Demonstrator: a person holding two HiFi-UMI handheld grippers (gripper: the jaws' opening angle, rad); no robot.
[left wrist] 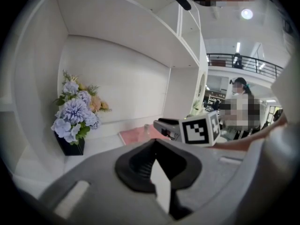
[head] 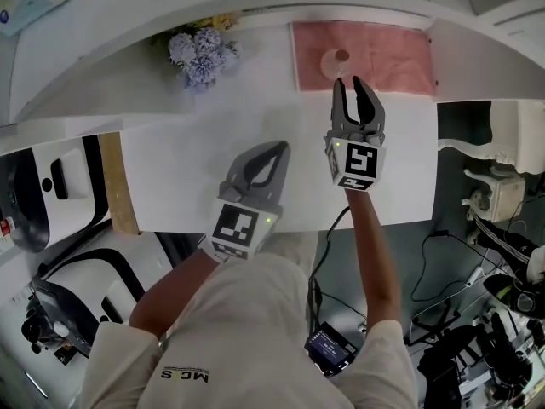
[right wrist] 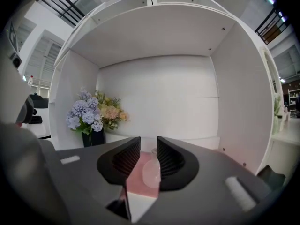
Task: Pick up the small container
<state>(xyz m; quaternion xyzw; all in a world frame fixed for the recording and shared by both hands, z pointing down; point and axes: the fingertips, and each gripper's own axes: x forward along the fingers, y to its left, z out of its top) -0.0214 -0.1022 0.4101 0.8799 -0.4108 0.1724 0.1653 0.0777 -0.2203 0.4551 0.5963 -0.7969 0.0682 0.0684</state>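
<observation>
Small container (right wrist: 151,172), translucent, stands on the pink mat (right wrist: 134,175) just ahead of my right gripper (head: 347,82), in line with its gap. The jaws are partly apart and hold nothing. I should advance level until the body sits centred between the pads, then close gently. Left gripper (head: 278,147) hangs behind, jaws together, empty.

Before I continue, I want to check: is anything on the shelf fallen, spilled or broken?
Nothing stands out. The small container stands upright on the pink mat, the flowers sit upright, and no spill shows.
</observation>
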